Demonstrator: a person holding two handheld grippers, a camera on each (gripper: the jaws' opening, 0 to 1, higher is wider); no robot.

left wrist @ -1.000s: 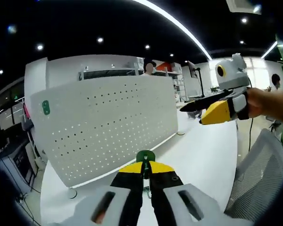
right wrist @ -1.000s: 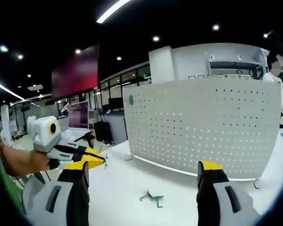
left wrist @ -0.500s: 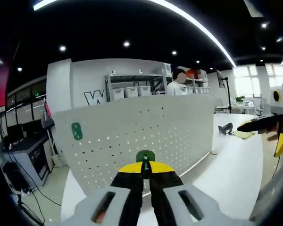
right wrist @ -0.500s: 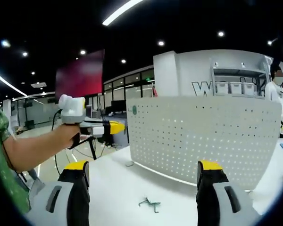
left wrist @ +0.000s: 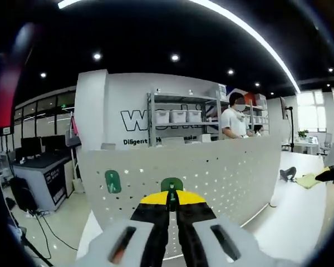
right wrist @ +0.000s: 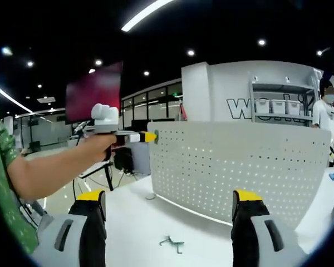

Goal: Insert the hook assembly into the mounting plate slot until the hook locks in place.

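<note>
A small green hook (left wrist: pixel 171 185) was held upright between the closed yellow tips of the left gripper (left wrist: pixel 172 198), its rounded top showing above them. It was raised in front of the upper edge of a white perforated mounting plate (left wrist: pixel 222 175), which stood upright on the white table and curved away to the right. A second green hook (left wrist: pixel 112 181) was already seated in the plate near its upper left corner. A further green hook piece (right wrist: pixel 171 243) lay flat on the table in front of the plate.

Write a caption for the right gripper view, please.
Left claw carries a green hook to the white pegboard's upper corner.
</note>
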